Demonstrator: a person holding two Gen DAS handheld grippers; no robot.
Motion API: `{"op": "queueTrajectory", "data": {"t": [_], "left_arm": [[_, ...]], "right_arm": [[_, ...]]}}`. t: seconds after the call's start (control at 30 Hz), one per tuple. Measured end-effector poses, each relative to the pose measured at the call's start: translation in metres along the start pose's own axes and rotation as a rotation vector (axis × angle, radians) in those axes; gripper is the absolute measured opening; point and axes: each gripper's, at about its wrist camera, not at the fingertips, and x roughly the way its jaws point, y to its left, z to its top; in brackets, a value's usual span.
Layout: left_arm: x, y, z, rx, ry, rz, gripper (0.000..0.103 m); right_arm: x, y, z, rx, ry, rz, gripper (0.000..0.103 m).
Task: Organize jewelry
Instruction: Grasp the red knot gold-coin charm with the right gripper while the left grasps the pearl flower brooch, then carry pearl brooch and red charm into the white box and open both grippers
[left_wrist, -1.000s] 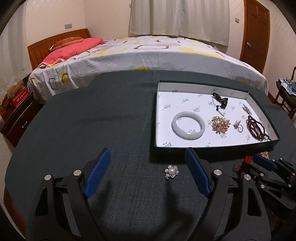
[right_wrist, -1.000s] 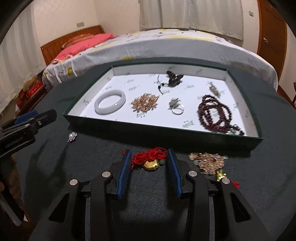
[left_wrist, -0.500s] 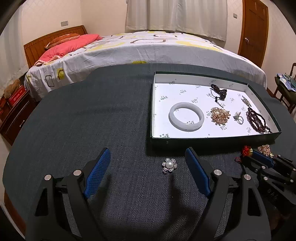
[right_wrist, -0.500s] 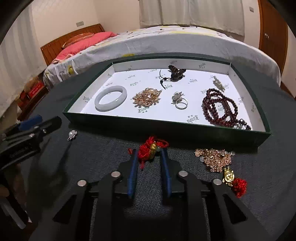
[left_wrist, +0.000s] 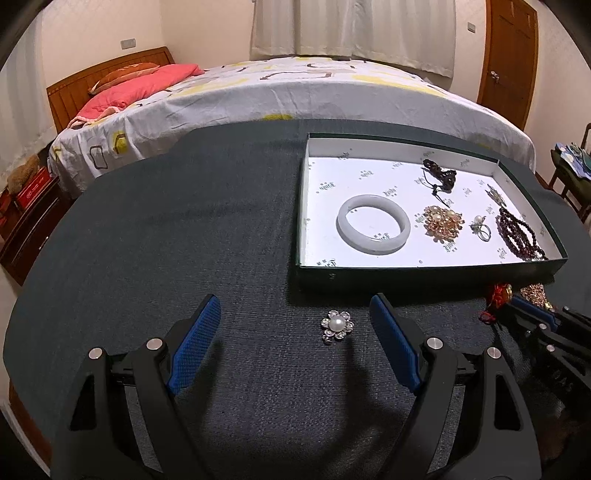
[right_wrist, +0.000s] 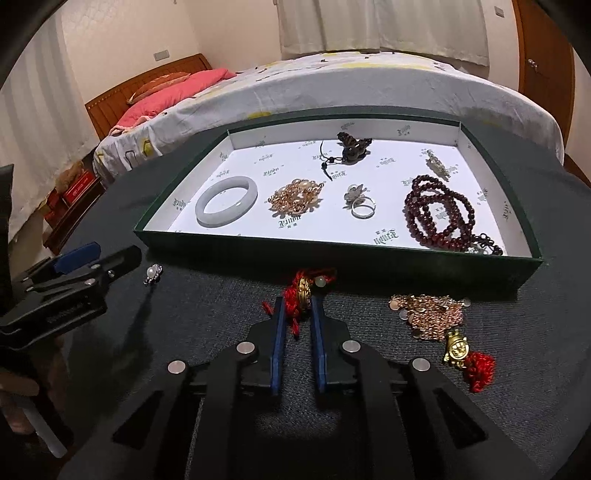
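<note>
Right wrist view: the right gripper (right_wrist: 297, 314) has just squeezed its jaws down and is clamped on the red-cord gold charm (right_wrist: 303, 291), right by the near wall of the green tray (right_wrist: 332, 254) on the dark table (right_wrist: 535, 350). The left gripper (left_wrist: 295, 325) is spread wide, gripping nothing, with the pearl flower brooch (left_wrist: 337, 325) lying loose between its pads near the tray's near-left corner. A gold chain bracelet (right_wrist: 428, 314) sits on the table toward the tray's near-right corner.

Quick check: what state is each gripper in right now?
Left gripper: open, empty, pearl flower brooch lying between its fingers.
Right gripper: just closed on the red-corded gold charm.
</note>
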Motion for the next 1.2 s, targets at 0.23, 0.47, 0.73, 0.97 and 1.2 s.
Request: {"op": "queueTrajectory", "data": {"t": [0.23, 0.47, 0.73, 0.97, 1.2], "left_arm": [[0.01, -0.009, -0.004, 0.025, 0.017, -0.015, 0.076], [0.023, -0.012, -0.011, 0.044, 0.062, -0.03, 0.054], [0.021, -0.021, -0.013, 0.096, 0.044, -0.077, 0.021], [0.013, -0.025, -0.009, 0.118, 0.016, -0.076, 0.021], [-0.009, -0.03, -0.002, 0.1, -0.03, -0.107, 0.021]], "right_arm": [[-0.009, -0.012, 0.001, 0.021, -0.017, -0.003, 0.013], [-0.013, -0.018, 0.0, 0.031, -0.02, 0.006, 0.013], [-0.014, -0.02, -0.001, 0.034, -0.023, 0.007, 0.013], [-0.019, -0.023, -0.003, 0.037, -0.03, 0.008, 0.013], [-0.031, -0.02, 0.001, 0.031, -0.051, 0.012, 0.012]]}}
